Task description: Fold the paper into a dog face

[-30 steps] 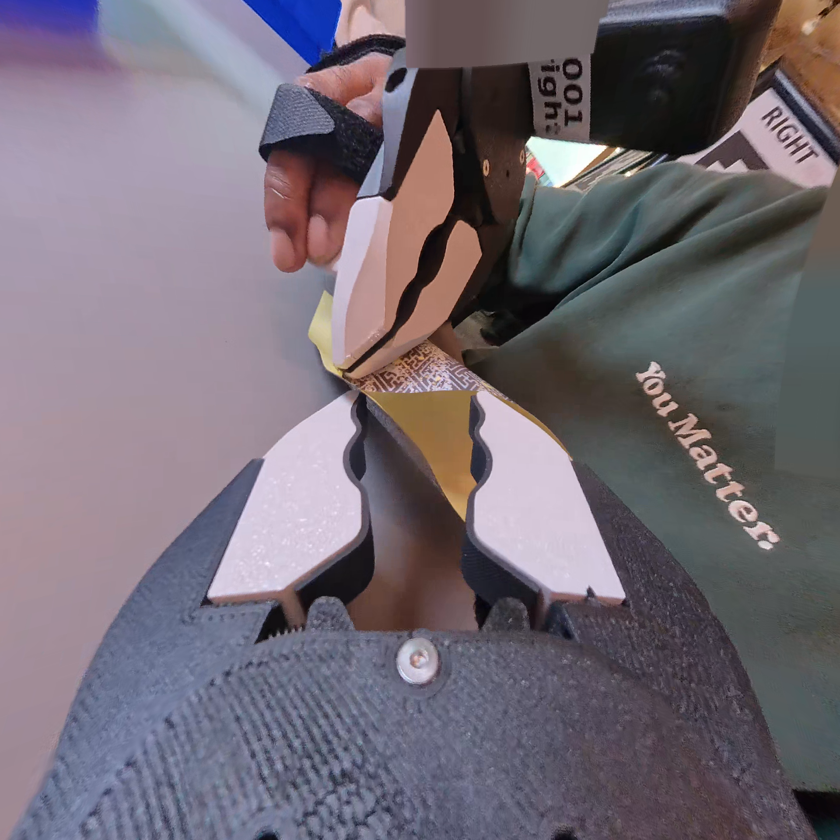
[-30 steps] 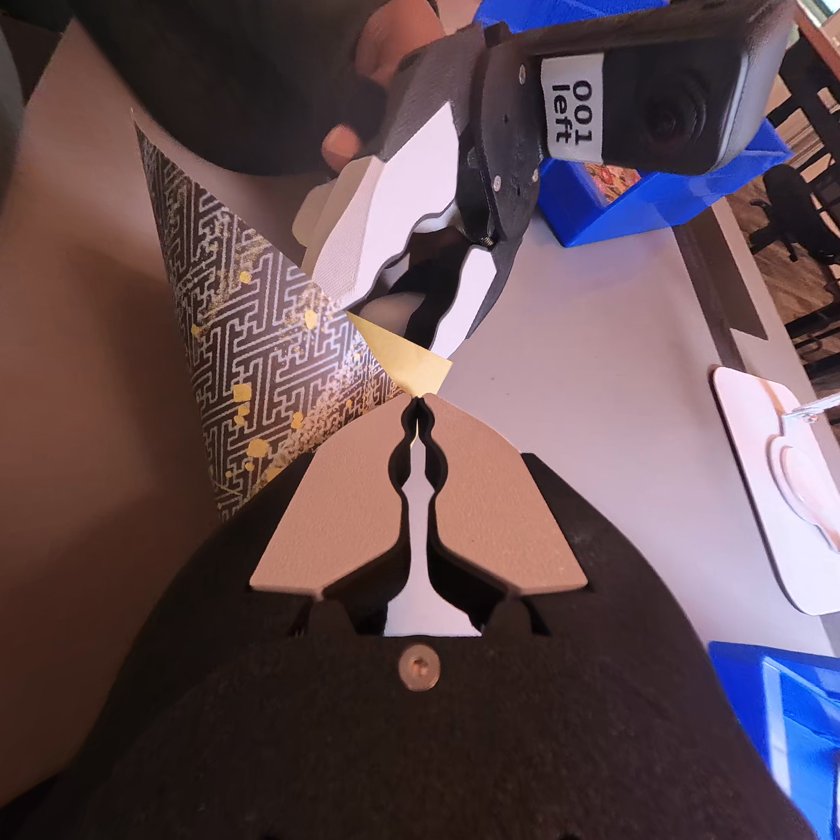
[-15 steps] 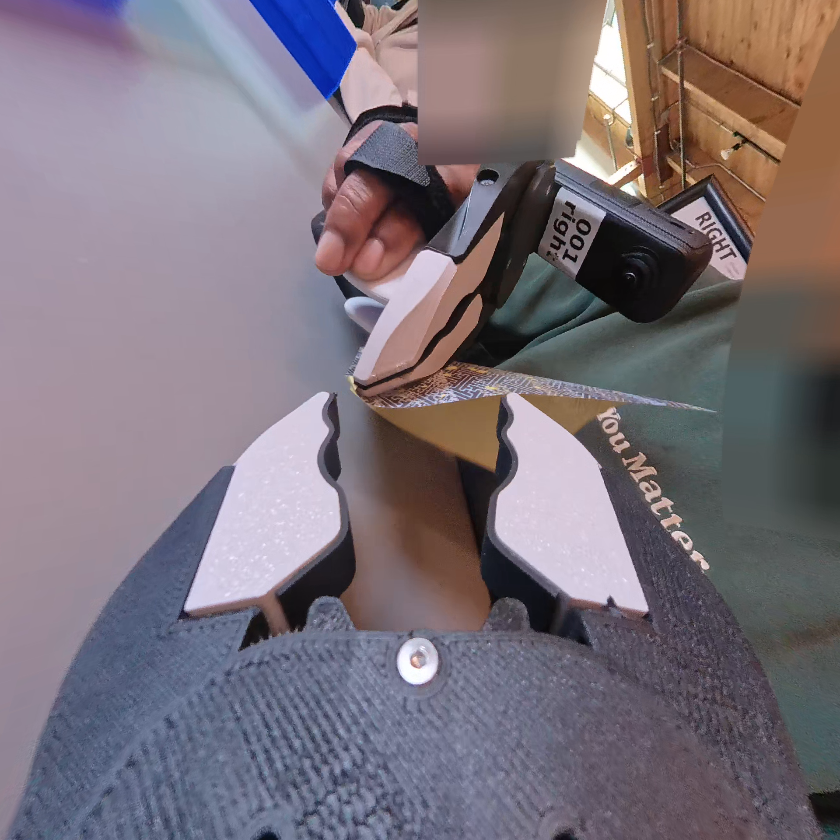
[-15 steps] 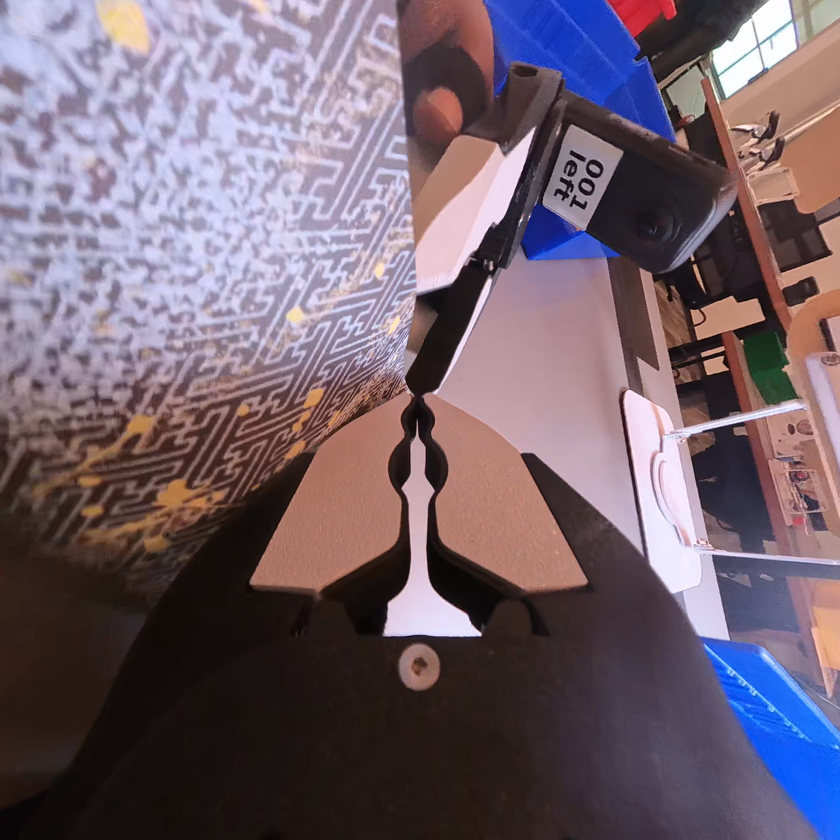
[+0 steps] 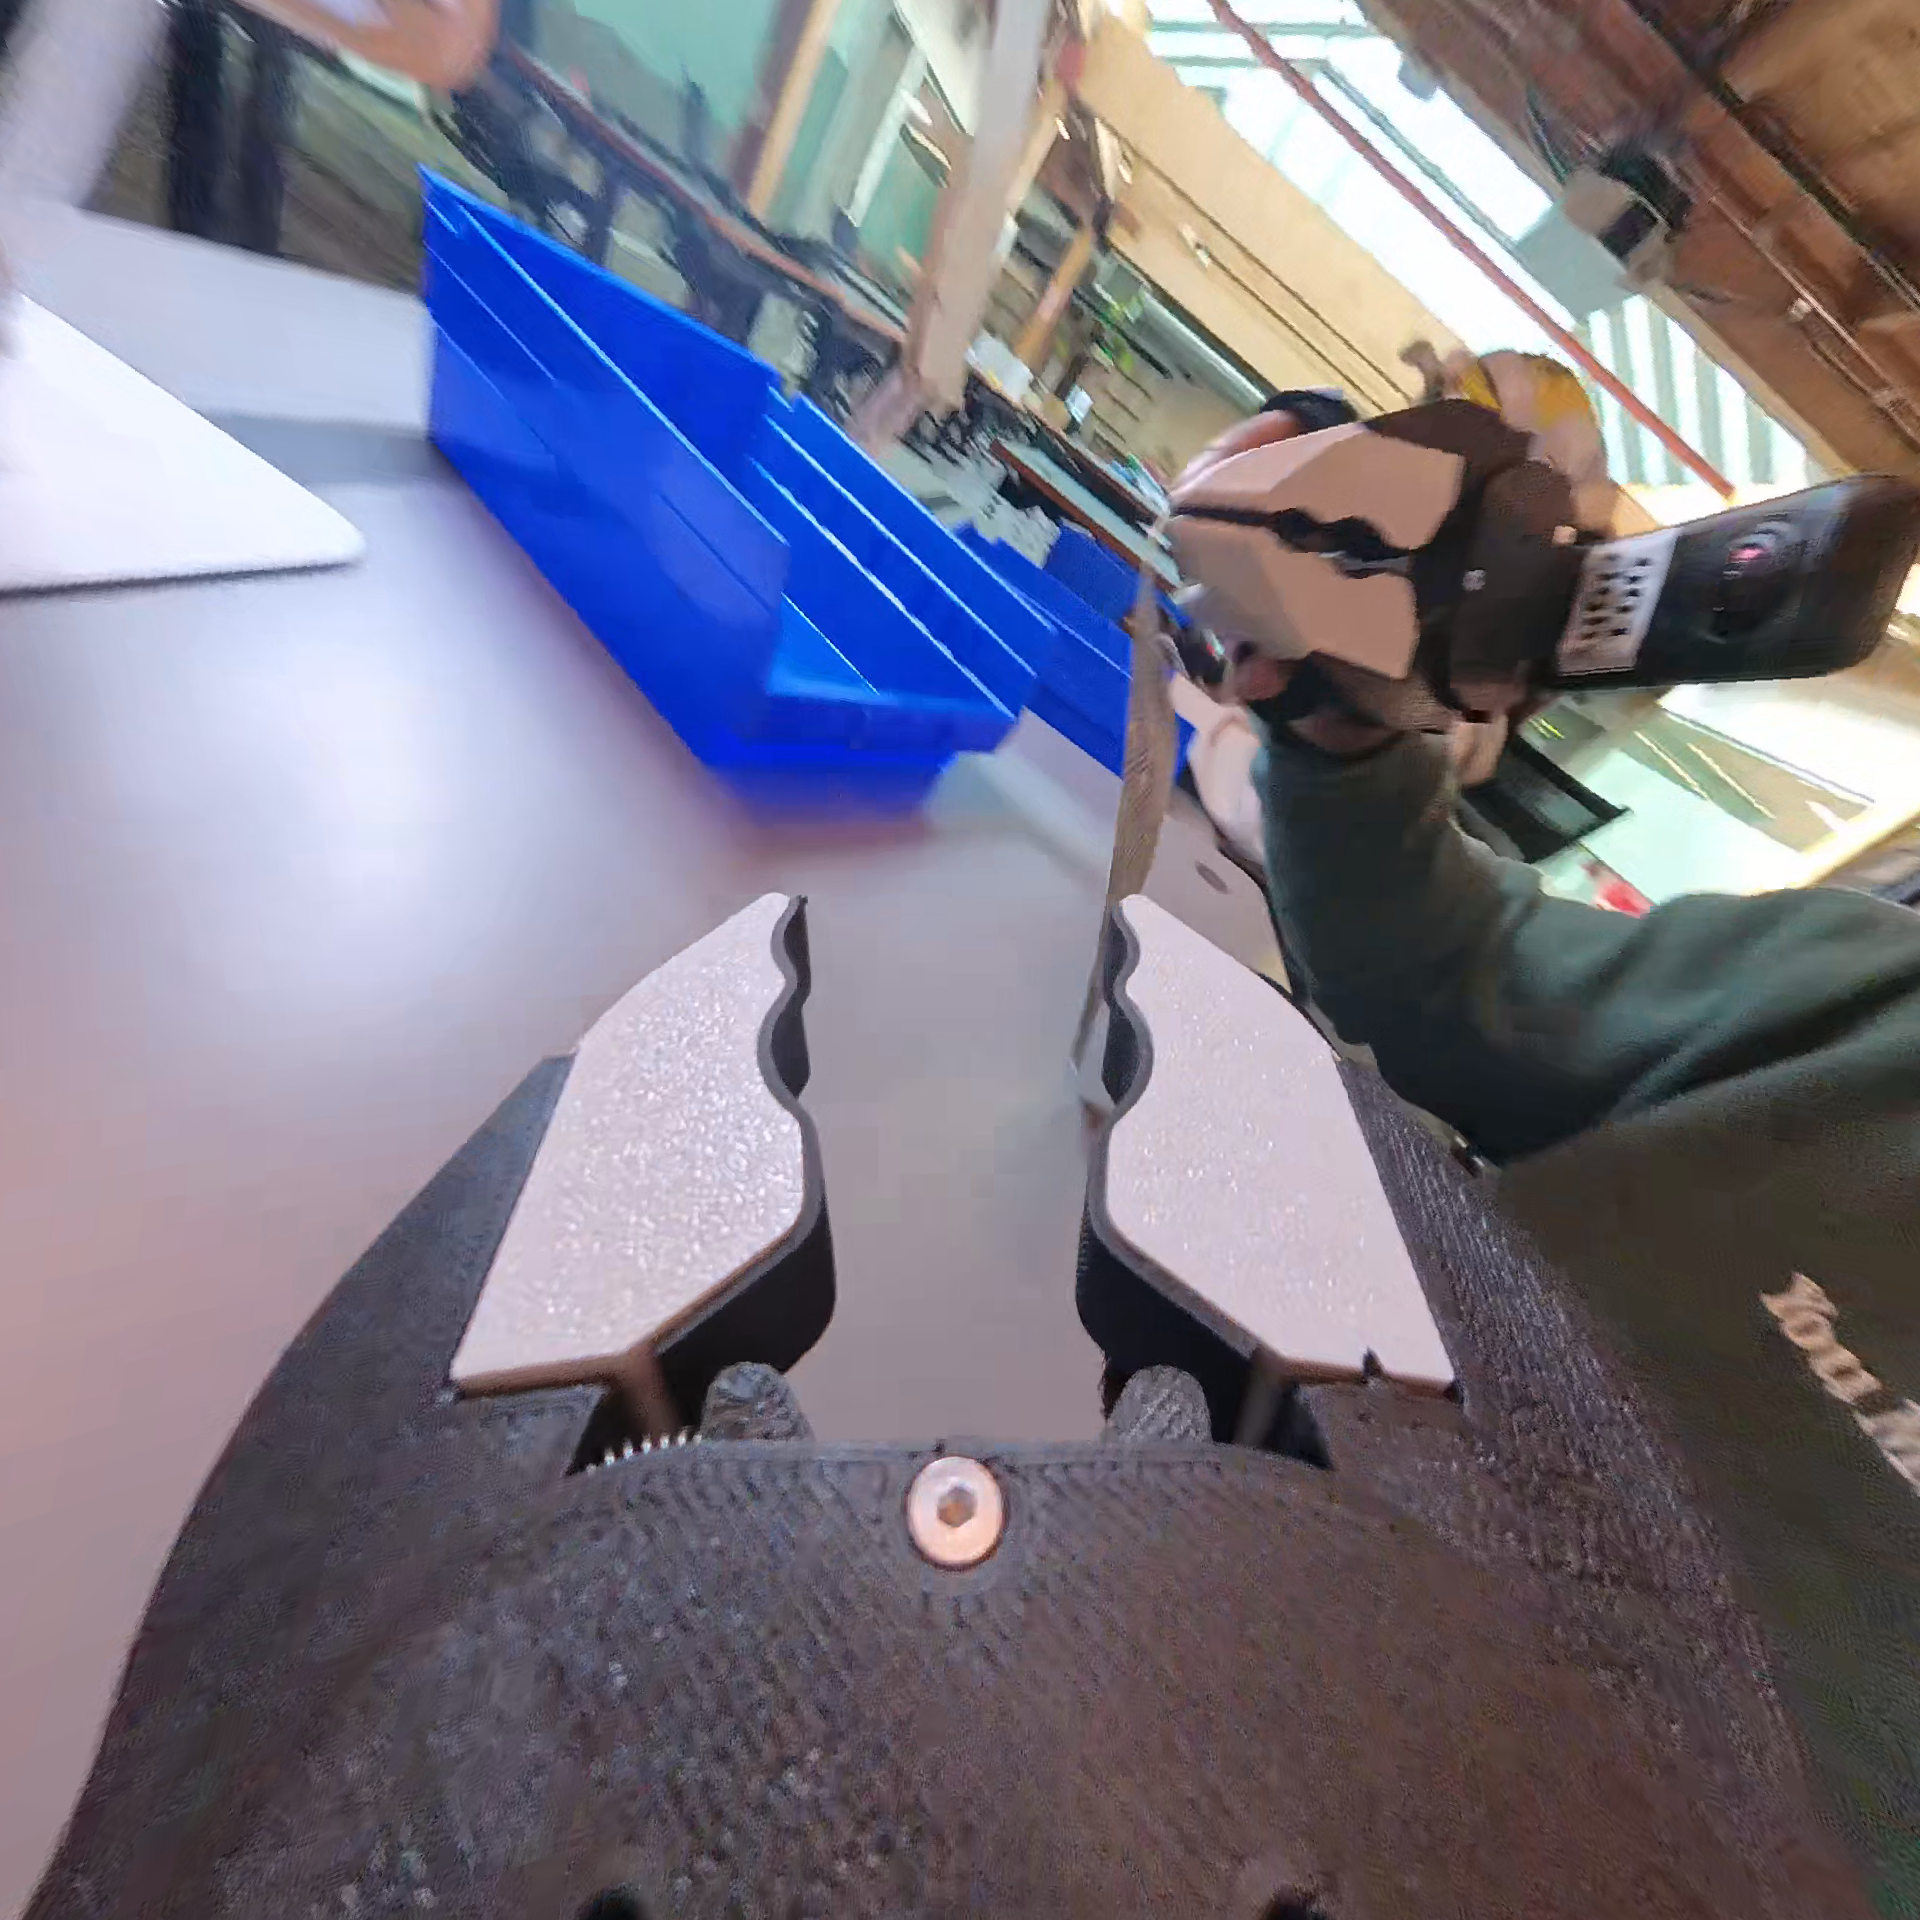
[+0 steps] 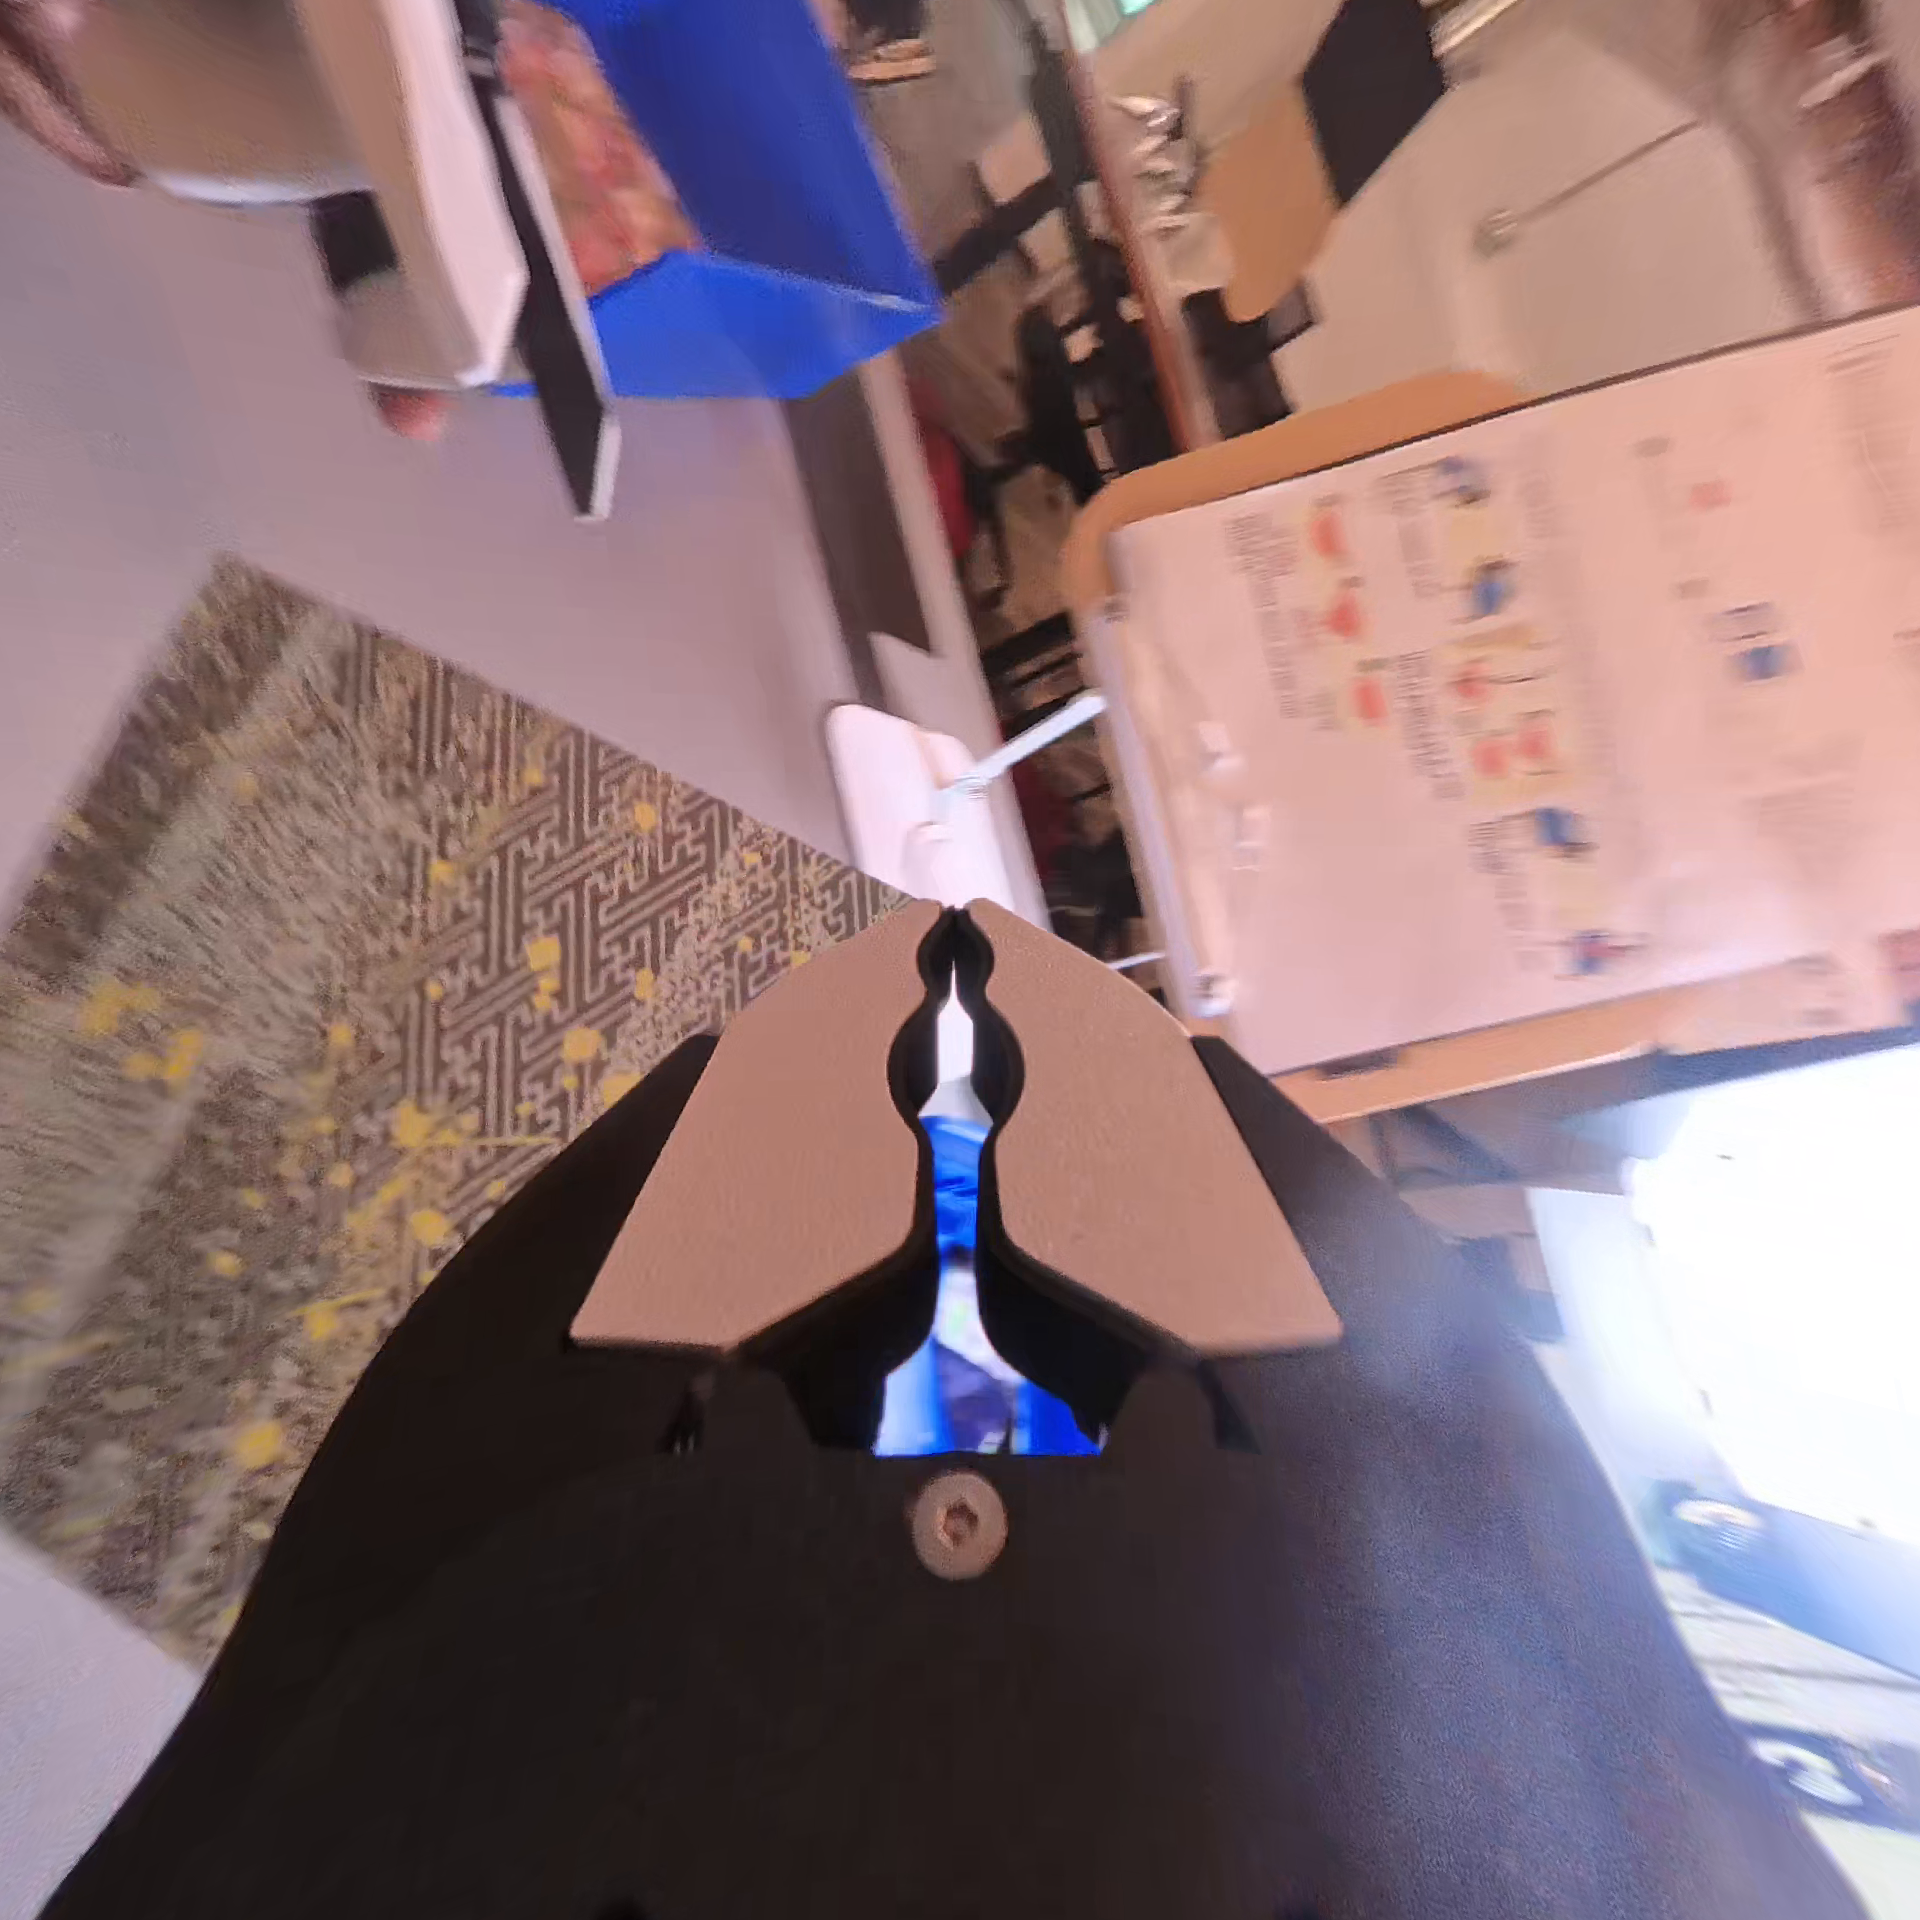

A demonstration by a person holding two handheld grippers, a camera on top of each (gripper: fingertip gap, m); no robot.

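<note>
Left wrist view: your left gripper is sitting w/ its fingers spread wide, nothing btwn them but bare grey table. The patterned paper is showing edge-on here, a thin strip hanging down from your right gripper to just beside your left gripper's right-hand finger; can't tell if it's touching that finger. Your right gripper is pinching the paper's top edge w/ its tips pressed together, held up off the table, your gloved hand and dark green sleeve behind it. Blue bins are lining the table's far edge; a white mat corner is lying at the table's left edge.

Right wrist view: your right gripper is clamping the paper at one edge, fingertips closed on it. The sheet is spreading out to the left of the fingers, patterned side facing the camera: dark maze lines w/ gold flecks. It's hanging in the air over the table, not lying flat. Your left gripper is blurred at top left, clear of the sheet. A blue bin is sitting behind it. A white pad is lying near the table's right edge, and a white board w/ coloured diagrams is standing beyond that edge.
</note>
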